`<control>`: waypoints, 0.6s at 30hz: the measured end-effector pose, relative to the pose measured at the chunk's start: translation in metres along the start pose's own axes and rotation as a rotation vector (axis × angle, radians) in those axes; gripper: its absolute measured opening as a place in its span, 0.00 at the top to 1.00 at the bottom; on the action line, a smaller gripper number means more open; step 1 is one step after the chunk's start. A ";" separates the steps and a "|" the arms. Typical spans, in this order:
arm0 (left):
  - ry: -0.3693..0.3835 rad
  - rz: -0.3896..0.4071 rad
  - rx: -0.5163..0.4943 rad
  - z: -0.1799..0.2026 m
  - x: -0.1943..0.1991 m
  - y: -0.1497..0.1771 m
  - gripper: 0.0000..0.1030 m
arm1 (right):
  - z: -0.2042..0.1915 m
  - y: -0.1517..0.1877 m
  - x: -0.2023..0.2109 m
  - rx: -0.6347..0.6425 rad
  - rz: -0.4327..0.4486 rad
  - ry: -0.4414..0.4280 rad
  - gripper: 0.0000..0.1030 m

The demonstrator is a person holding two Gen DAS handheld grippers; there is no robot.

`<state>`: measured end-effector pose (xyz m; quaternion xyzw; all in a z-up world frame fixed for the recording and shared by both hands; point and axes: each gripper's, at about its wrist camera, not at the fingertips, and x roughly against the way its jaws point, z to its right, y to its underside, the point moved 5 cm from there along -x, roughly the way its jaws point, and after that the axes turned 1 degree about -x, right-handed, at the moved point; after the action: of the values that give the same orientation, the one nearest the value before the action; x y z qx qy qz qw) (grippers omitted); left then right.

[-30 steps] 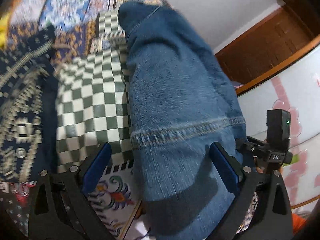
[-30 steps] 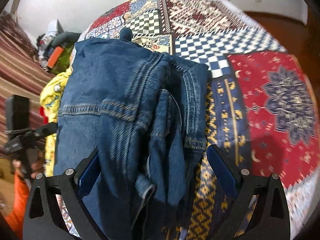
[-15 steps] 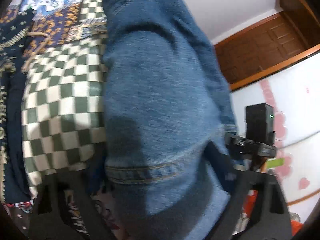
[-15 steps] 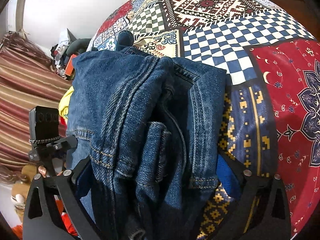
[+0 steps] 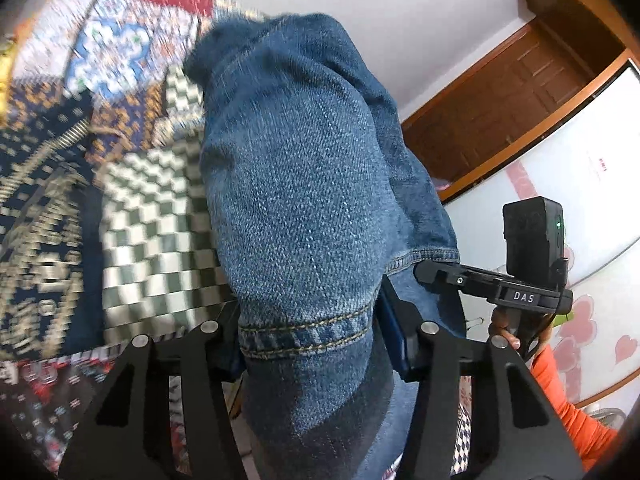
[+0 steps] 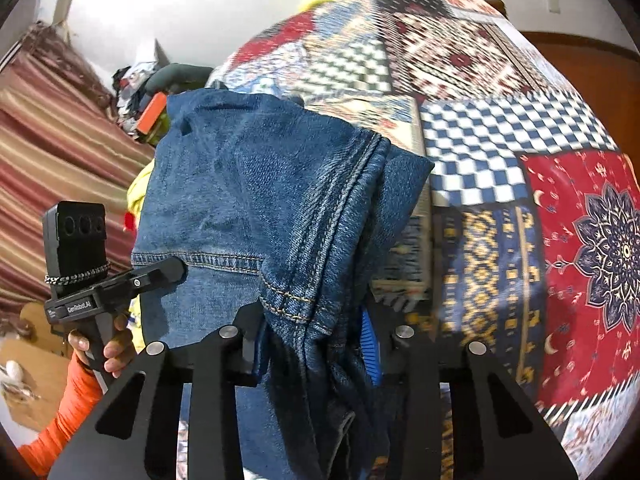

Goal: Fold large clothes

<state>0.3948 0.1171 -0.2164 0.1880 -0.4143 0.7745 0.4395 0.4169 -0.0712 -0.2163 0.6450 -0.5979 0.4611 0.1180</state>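
A pair of blue jeans is folded over and lifted above the patchwork bedspread. My left gripper is shut on the jeans at a stitched hem. My right gripper is shut on the jeans at a bunched seam and hem. In the left wrist view the right gripper's handle and camera show at the right. In the right wrist view the left gripper's handle and camera show at the left.
The patchwork bedspread stretches ahead and to the right. A striped curtain and a pile of clutter lie at the left. A wooden door and a white panel with hearts lie at the right.
Both grippers have closed from wide open onto the jeans. The jeans have lifted and bunched between the fingers, and both views have swung.
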 end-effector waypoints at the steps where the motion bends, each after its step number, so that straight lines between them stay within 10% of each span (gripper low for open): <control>1: -0.007 0.022 -0.009 0.001 0.014 -0.001 0.49 | -0.011 0.000 0.001 0.013 0.009 -0.006 0.68; 18: -0.169 0.285 -0.020 -0.088 0.219 -0.026 0.49 | -0.192 -0.048 -0.059 0.239 0.122 -0.124 0.68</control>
<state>0.3040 0.3100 -0.1127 0.1876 -0.4801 0.8061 0.2907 0.3807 0.1150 -0.1355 0.6441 -0.5830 0.4946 -0.0249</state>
